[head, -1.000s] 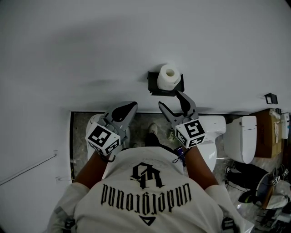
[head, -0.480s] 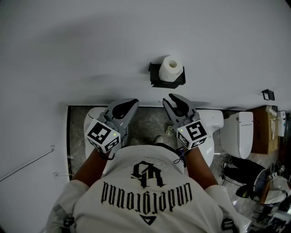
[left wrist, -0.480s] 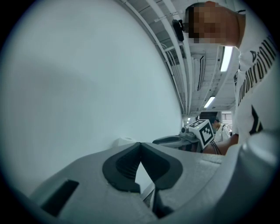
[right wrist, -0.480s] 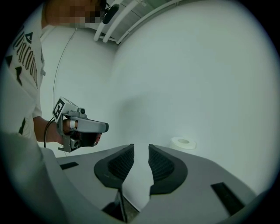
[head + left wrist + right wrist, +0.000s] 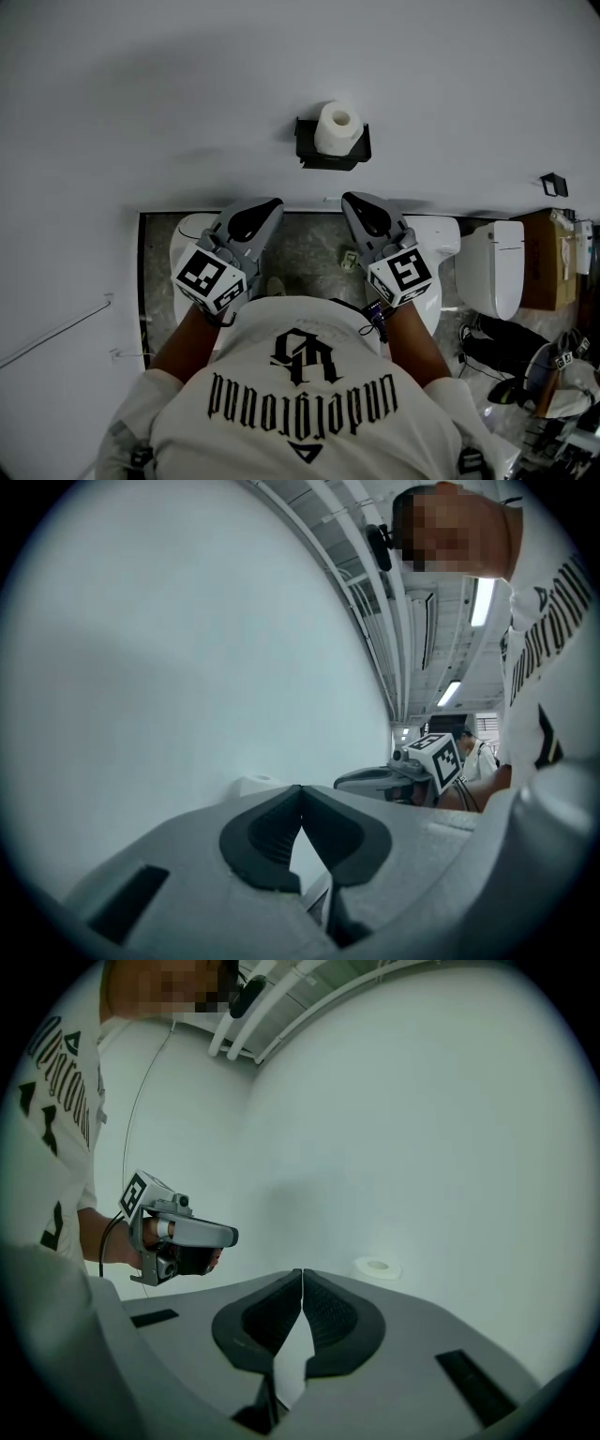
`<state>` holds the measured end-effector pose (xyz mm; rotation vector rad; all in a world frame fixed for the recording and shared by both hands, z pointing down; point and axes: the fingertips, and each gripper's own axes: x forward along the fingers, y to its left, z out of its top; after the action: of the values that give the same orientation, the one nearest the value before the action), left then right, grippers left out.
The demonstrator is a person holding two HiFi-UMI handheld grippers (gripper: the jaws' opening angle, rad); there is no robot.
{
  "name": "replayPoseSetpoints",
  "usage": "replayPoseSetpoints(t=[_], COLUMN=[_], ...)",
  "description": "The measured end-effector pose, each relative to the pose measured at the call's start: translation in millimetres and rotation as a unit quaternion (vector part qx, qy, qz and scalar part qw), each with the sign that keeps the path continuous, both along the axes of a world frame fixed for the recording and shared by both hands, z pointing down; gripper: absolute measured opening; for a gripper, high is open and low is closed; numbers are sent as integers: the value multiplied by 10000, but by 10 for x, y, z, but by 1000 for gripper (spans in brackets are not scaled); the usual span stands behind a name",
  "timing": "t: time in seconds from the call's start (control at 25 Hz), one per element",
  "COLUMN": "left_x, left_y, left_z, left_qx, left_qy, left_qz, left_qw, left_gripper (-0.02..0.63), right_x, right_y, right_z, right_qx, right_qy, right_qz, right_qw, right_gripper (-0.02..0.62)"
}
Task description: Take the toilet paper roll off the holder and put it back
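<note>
1. Head view: the toilet paper roll [image 5: 337,127] sits on the black holder [image 5: 333,159] against the white wall [image 5: 141,94], in the upper centre of the frame, with its hollow core facing the camera. Your left gripper [image 5: 270,203] and right gripper [image 5: 352,199] are side by side in mid-frame, below the holder. Their tips point towards the wall, and both are well apart from the roll. A white toilet [image 5: 492,272] stands at the right edge.

2. Left gripper view: your claw [image 5: 300,792] is pressed together, with the dark pads meeting at the tips and nothing between them. The roll [image 5: 255,783] peeks over the left jaw, just left of centre, against the wall. Your right gripper [image 5: 352,782] shows at centre right, with its marker cube behind it.

3. Right gripper view: this claw [image 5: 302,1274] has just been closing. Its pads now meet at the tips, and nothing is pinched between them. The roll [image 5: 378,1266] shows to the right of centre, just beyond the right jaw, clear of the pads. Your left gripper [image 5: 225,1235] is at the left of the frame, its jaws together, held in your hand.
</note>
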<state>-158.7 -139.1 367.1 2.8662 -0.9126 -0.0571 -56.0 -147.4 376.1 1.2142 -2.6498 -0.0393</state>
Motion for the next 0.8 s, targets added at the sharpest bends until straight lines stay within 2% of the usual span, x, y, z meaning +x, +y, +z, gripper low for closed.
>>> replayPoseSetpoints(t=[0.24, 0.56, 0.8], left_x=[288, 836, 1088], left_y=[178, 496, 777], left_z=[-35, 35, 19], left_qx=[-36, -54, -19], left_qy=[25, -153, -242], left_qz=[-91, -20, -219], left_qw=[9999, 9999, 9995], left_gripper=[12, 12, 12], right_x=[313, 759, 1040], right_y=[197, 501, 789], right_z=[-40, -13, -47], right_qx=[9, -25, 31], right_qy=[-76, -231, -302], right_qz=[-88, -282, -425], right_qw=[9999, 9993, 9986], right_gripper=[14, 14, 14])
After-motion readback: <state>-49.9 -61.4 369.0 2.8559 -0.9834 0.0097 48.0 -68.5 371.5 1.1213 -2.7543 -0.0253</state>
